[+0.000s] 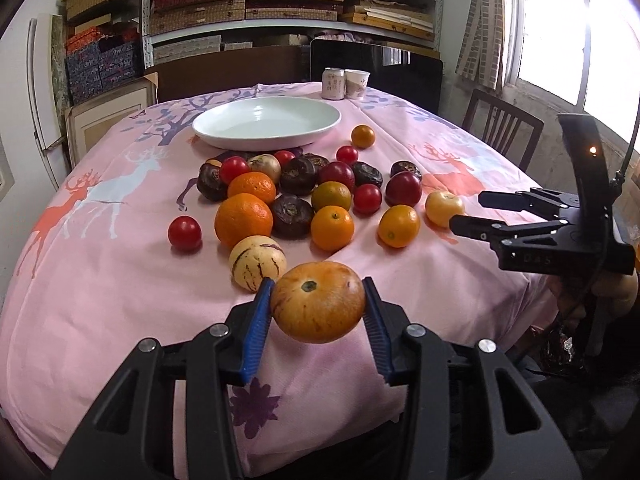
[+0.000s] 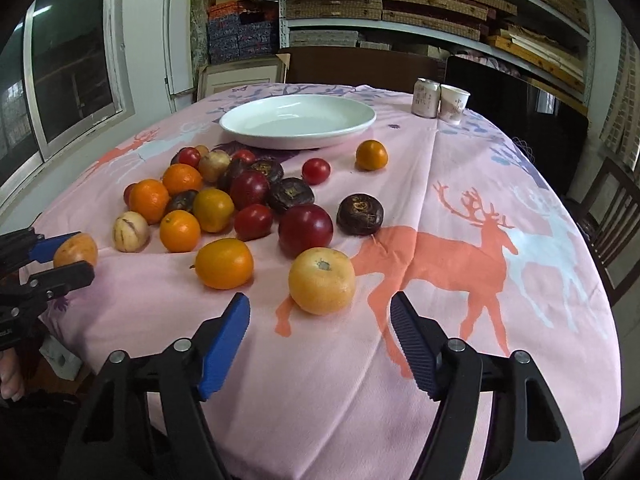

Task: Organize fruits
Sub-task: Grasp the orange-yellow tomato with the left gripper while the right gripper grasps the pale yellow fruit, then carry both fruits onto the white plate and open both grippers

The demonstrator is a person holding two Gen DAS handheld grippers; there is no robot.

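Gripping orange melon (image 1: 318, 302) — left gripper (image 1: 318, 300); right gripper (image 2: 320, 316) fingers spread, empty.

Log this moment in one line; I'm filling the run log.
left claw: shut on melon | right claw: open | plate: empty

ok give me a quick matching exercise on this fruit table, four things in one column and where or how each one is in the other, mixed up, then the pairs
Things
1. left gripper
2. right gripper
3. white plate
4. can

States
A. open, just short of a yellow-orange fruit
B. beside the paper cup at the far edge
C. shut on the orange striped fruit
D. holds no fruit, behind the pile

Pairs: 1-C, 2-A, 3-D, 4-B
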